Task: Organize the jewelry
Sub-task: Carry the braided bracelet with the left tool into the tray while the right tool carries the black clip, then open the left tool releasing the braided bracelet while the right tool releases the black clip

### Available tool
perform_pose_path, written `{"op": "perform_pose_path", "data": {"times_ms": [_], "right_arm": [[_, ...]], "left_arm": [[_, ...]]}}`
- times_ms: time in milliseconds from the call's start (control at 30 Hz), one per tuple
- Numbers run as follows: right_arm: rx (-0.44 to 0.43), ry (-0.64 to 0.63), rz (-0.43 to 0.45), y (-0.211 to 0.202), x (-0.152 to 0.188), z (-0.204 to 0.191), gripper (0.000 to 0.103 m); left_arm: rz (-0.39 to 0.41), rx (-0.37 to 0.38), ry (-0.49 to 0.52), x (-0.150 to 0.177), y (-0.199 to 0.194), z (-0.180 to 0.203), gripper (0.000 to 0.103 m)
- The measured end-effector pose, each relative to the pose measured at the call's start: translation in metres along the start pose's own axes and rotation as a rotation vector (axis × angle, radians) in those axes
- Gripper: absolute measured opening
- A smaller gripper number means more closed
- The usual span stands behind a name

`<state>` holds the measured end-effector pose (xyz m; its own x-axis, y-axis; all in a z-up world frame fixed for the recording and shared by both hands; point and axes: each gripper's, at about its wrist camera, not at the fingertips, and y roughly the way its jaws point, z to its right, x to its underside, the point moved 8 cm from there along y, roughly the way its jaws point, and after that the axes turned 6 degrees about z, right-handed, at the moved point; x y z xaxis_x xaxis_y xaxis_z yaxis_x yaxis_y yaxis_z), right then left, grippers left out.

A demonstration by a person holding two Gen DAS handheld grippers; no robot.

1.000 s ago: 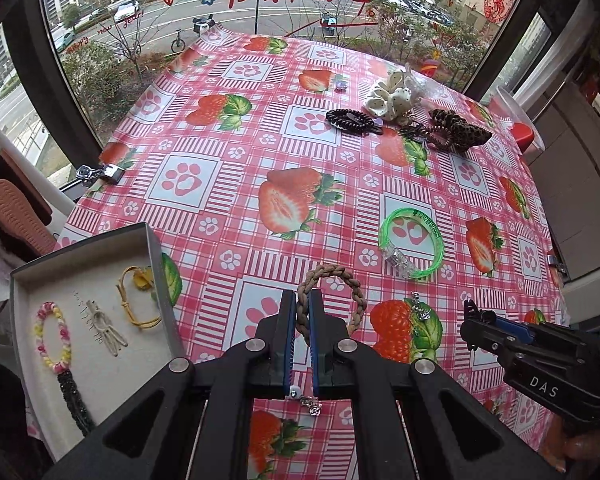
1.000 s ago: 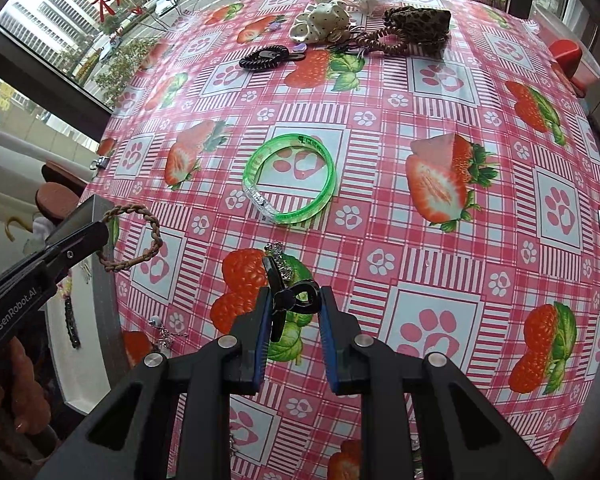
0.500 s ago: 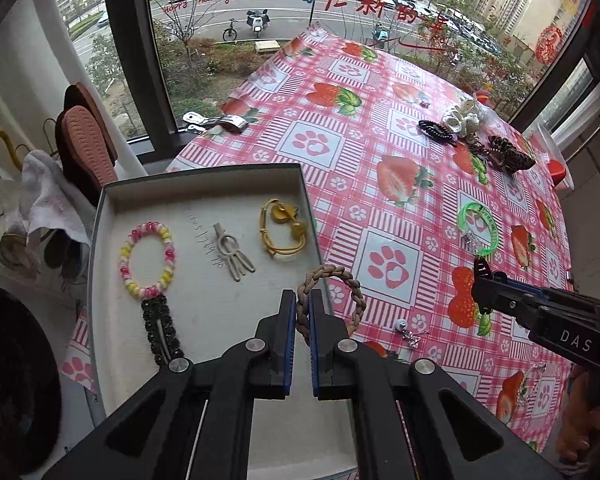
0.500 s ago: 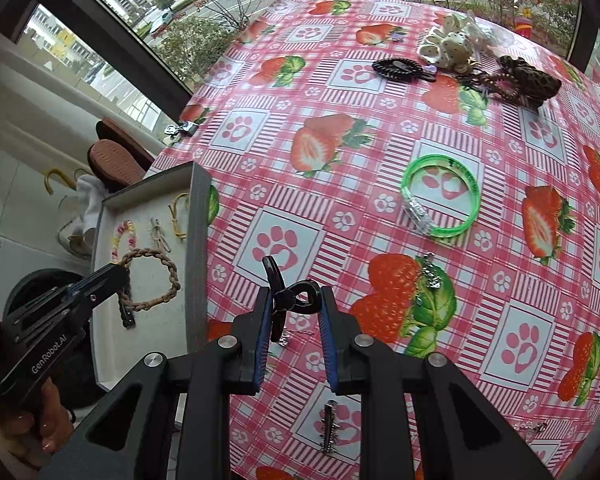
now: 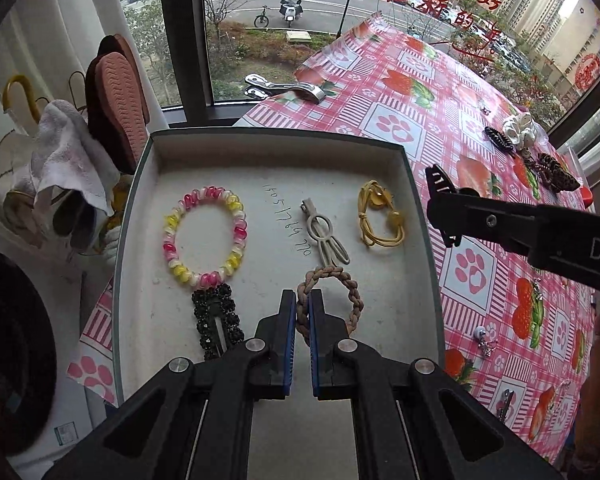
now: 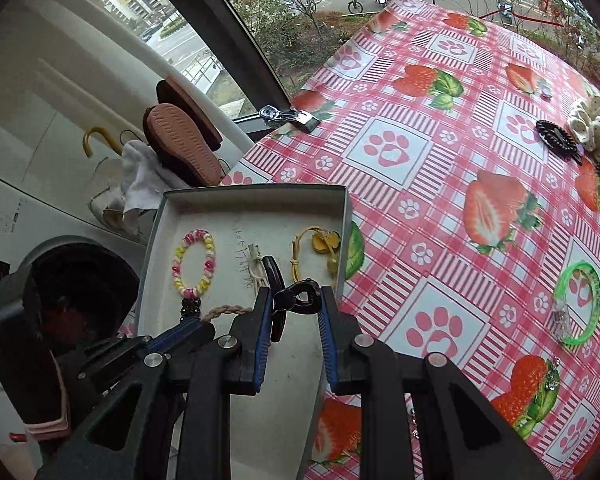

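Left wrist view: left gripper (image 5: 302, 312), jaws clamped on braided band (image 5: 329, 300), held over tray (image 5: 420, 216). In tray: bead bracelet (image 5: 204, 236) at 10 o'clock of the band, black clip (image 5: 216, 320) at 9, beige clip (image 5: 324, 232) at 12, yellow cord (image 5: 380, 220) at 1. Right gripper (image 5: 440, 208) enters at 3 o'clock over the tray's rim.

Right wrist view: right gripper (image 6: 292, 304), jaws narrow, closed on black claw clip (image 6: 290, 296) above the tray (image 6: 344, 240). Green bangle (image 6: 578, 304) lies on bench (image 6: 440, 208) at 3 o'clock, well apart.
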<state>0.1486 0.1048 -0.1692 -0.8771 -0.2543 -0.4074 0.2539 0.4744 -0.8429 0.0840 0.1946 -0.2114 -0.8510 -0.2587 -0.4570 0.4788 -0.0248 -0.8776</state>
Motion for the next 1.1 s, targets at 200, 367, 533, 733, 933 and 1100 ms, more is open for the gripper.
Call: {"op": "perform_pose_path", "data": {"times_ms": [200,367,533,733,933,1100], "right_arm": [[-0.014,-0.037,-0.027,0.039,-0.020,-0.015,0.024],[-0.001,-0.050,-0.055,0.067,-0.027,-0.018,0.025],[0.024,-0.058,-0.083,0.085,-0.025,-0.015,0.025],[0.036,-0.057,-0.100,0.094,-0.025,-0.012,0.026],[0.018,-0.046,-0.120,0.099,-0.026,-0.015,0.042],[-0.010,-0.032,-0.107,0.092,-0.029,-0.017,0.049]], "left_arm": [[-0.016,-0.023,0.012,0.004,0.015,-0.008,0.013],[-0.023,-0.044,0.023,0.008,0.022,-0.011,0.013],[-0.019,-0.074,0.054,0.009,0.023,-0.012,0.013],[-0.038,-0.092,0.059,0.012,0.024,-0.011,0.013],[-0.038,-0.114,0.067,0.009,0.024,-0.009,0.013],[-0.034,-0.131,0.073,0.008,0.020,-0.008,0.013]]}}
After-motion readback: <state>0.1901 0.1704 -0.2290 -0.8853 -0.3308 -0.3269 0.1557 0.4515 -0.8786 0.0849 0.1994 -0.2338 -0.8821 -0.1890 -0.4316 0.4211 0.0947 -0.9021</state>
